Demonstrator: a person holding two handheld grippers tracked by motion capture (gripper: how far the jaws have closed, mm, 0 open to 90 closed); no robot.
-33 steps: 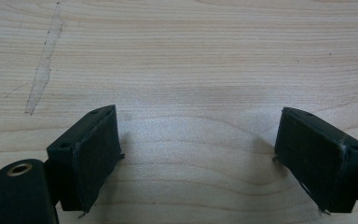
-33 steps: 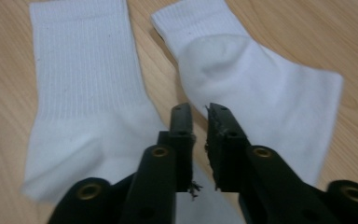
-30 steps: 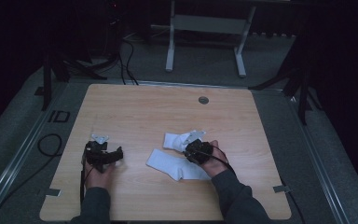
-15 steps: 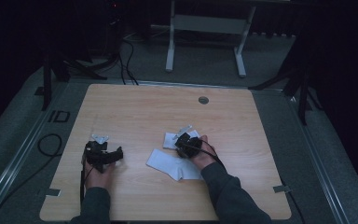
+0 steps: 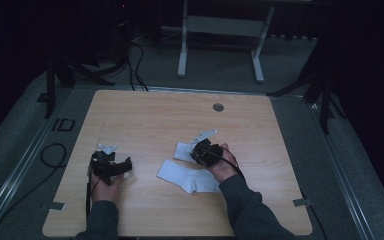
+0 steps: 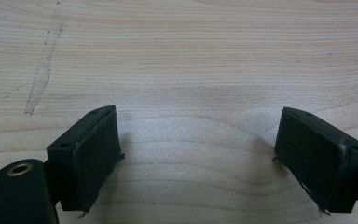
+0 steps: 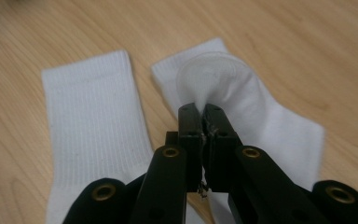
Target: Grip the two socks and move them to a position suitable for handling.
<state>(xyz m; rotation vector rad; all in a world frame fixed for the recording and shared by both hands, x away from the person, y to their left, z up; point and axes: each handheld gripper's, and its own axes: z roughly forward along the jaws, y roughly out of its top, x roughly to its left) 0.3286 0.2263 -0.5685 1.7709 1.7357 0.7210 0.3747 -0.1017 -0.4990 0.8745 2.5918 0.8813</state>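
While the left gripper rested low over bare counter with its jaws spread wide and nothing between them, the right gripper had just been closing and pinched a fold of one white sock, lifting it slightly. The second sock lay flat just beside it, left of the jaws in the right gripper view.

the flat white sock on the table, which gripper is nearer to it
Right. The right gripper sits just above the flat white sock, pinching the other sock beside it. The left gripper rests open on bare wood, well off to its left.
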